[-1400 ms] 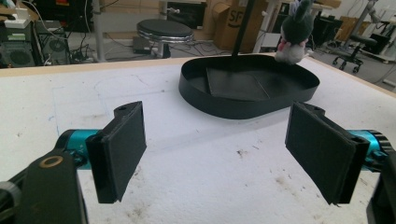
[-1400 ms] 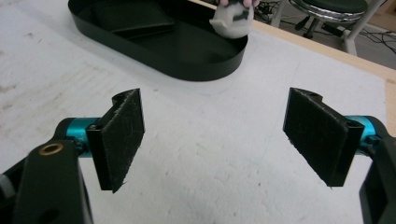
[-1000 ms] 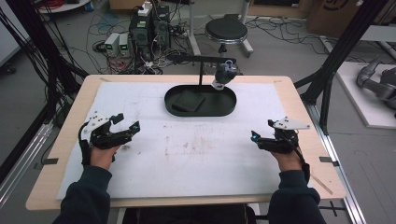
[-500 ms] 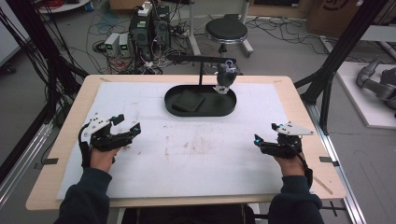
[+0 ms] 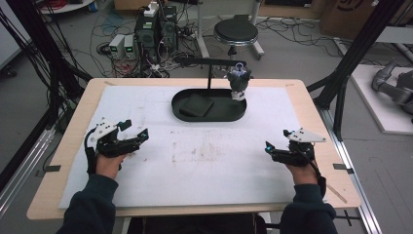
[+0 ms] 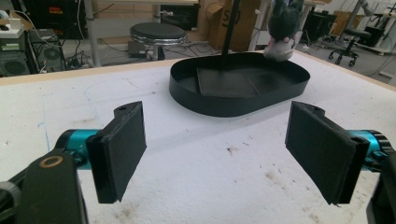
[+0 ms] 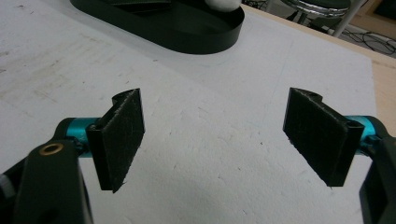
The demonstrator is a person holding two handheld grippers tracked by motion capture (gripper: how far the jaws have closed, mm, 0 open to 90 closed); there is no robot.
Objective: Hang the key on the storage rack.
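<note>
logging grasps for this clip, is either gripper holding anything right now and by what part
Nothing is held. The left gripper and the right gripper both have their jaws wide apart over the bare white foam mat, short of the black oval tray.

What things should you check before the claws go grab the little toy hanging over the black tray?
1. Left claw open and holding nothing: ok, jaws stand wide apart.
2. Right claw open and holding nothing: ok, jaws stand wide apart.
3. White mat between the claws and the black tray free of things in the way: ok, just smudges.
4. Toy hanging from the stand's arm above the tray's right end: ok.
5. How the toy is fastened to the arm: cannot tell, too small.
6. Flat dark piece lying inside the tray, apart from the toy: ok.
</note>
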